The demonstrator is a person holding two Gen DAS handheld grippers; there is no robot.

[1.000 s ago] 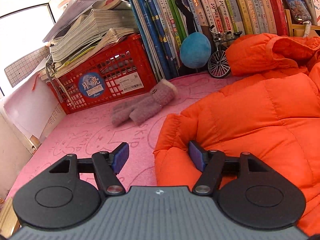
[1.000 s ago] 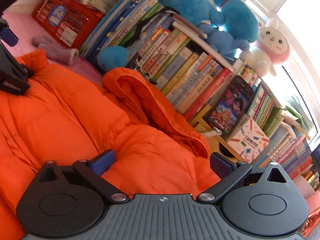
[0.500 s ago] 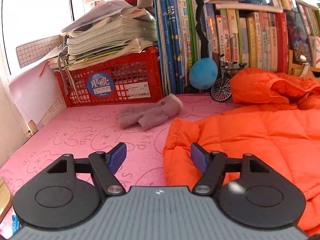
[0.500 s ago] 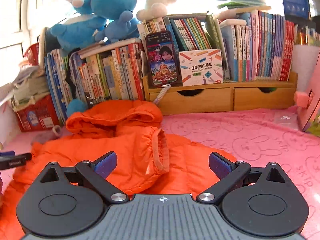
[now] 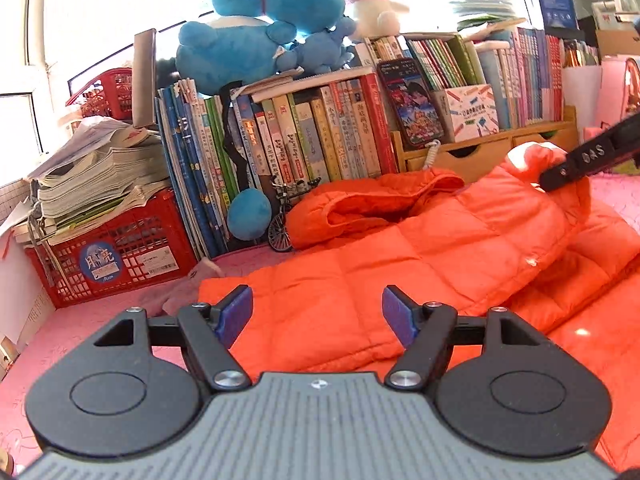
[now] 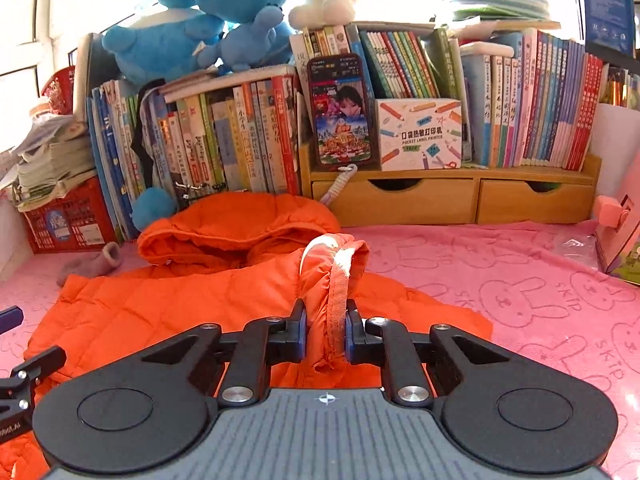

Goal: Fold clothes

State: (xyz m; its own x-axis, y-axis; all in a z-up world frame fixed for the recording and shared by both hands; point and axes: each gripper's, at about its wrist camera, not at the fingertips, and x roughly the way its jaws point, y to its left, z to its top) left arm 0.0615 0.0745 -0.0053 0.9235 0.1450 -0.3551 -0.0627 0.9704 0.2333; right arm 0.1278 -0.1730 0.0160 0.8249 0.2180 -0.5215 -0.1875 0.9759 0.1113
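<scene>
Right wrist: right tongs [image 6: 325, 330] clamp sleeve cuff [image 6: 334, 276] | left wrist: left tongs [image 5: 316, 314] wide over jacket [image 5: 360, 280]

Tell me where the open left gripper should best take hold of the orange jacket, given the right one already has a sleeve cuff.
Probably the near-left hem corner of the orange jacket, approached from its left edge over the pink cloth. That edge lies flat and free, just ahead of the left gripper, while the right gripper pinches the cuff.

White box [image 6: 420, 134] on wooden shelf: "POCKET LABEL PRINTER". Pink cloth [image 6: 520, 292] on surface: "SKIP" beside rabbit outlines. Red crate [image 5: 116, 256] sticker: "Moon". Right claw [image 5: 560, 174] arm: "DAS".
</scene>
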